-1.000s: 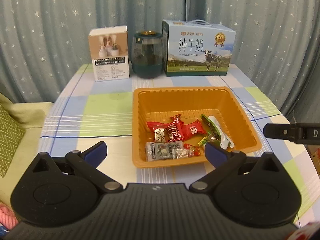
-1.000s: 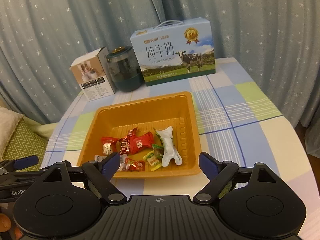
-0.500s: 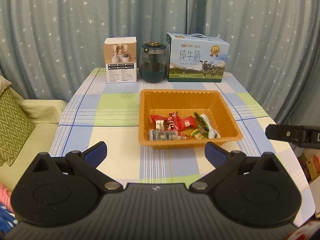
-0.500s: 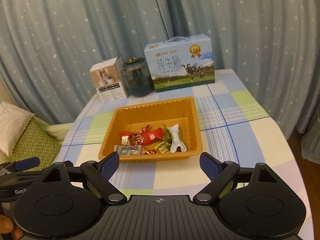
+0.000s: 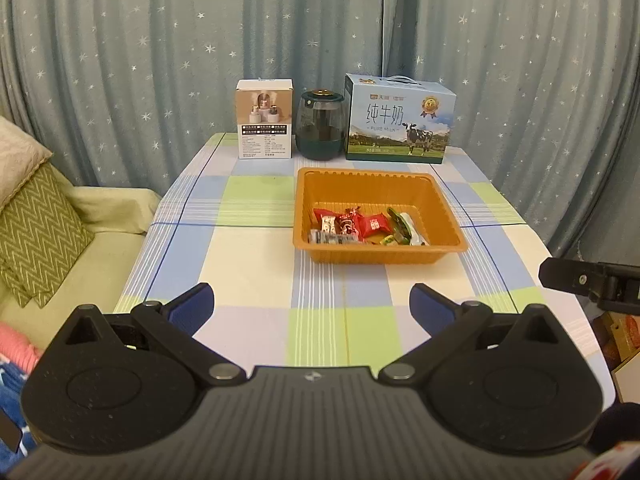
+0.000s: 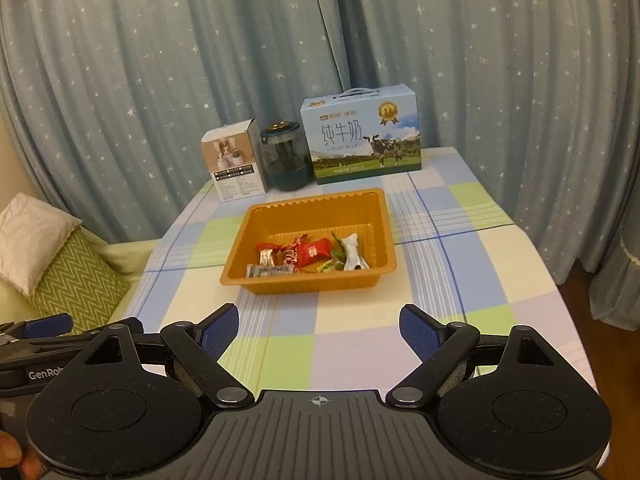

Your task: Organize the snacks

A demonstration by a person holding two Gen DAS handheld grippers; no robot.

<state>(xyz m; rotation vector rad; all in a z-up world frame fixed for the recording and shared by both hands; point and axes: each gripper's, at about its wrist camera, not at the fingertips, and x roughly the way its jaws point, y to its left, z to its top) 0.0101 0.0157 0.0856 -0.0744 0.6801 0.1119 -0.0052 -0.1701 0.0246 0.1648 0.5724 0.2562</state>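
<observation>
An orange tray (image 5: 380, 256) (image 6: 308, 282) sits mid-table on the checked cloth and holds several wrapped snacks (image 5: 360, 226) (image 6: 308, 254): red packets, a silver one, a green-and-white one. My left gripper (image 5: 312, 308) hovers over the table's near end, well short of the tray, open with nothing between its blue pads. My right gripper (image 6: 320, 330) is likewise back from the tray, open and empty. Its dark finger (image 5: 580, 278) shows at the right edge of the left wrist view; the left gripper's finger (image 6: 44, 326) shows at the left edge of the right wrist view.
Along the table's far edge stand a small white box (image 5: 264, 124), a dark green jar (image 5: 320, 126) and a blue milk carton (image 5: 400, 120), with starred curtains behind. A sofa with a green zigzag cushion (image 5: 36, 232) lies to the left. A cardboard box (image 5: 620, 336) sits by the floor at right.
Both grippers have pulled back and risen away from the tray, which now looks smaller and farther off. The jaws stayed open and empty; the snacks have not moved.
</observation>
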